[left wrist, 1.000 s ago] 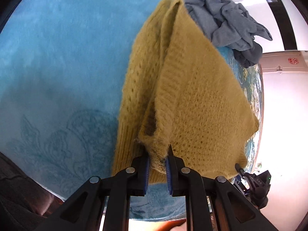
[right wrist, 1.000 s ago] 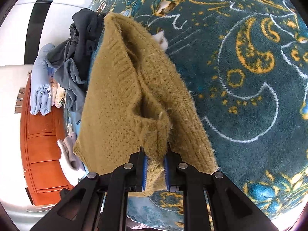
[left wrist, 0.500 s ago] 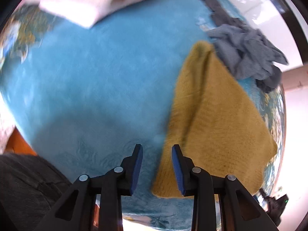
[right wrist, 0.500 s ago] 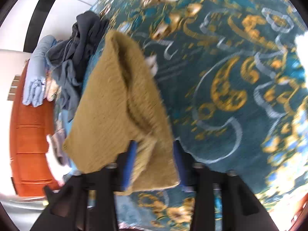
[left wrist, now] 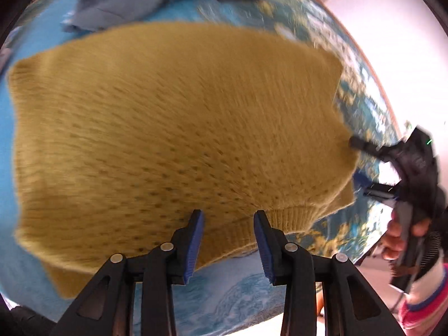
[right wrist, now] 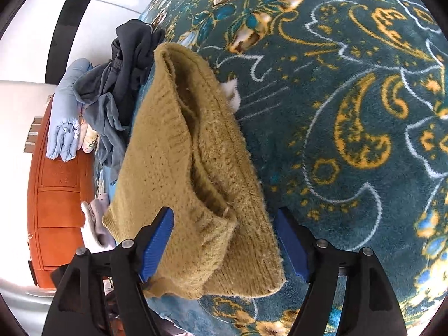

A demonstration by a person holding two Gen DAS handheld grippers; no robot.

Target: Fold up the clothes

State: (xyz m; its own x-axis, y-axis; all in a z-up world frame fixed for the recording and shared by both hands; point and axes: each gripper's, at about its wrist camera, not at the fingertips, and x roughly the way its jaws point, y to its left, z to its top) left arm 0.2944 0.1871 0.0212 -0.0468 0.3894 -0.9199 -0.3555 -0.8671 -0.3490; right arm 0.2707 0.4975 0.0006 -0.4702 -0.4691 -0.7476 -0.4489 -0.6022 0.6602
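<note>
So I just let go with both: left gripper and right gripper now gape open, yellow sweater dropped folded on the carpet right ahead of the fingers. That fold looks done.

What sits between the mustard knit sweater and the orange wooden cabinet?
In the right wrist view, a crumpled dark grey garment pile lies between the mustard knit sweater and the orange wooden cabinet.

Bright daylight fills both views. The left wrist view is smeared by motion blur across the yellow sweater and carpet, with a blown-out white wall at right. The right wrist view is sharp; fisheye bending curves its edges, and black vignette rings both
</note>
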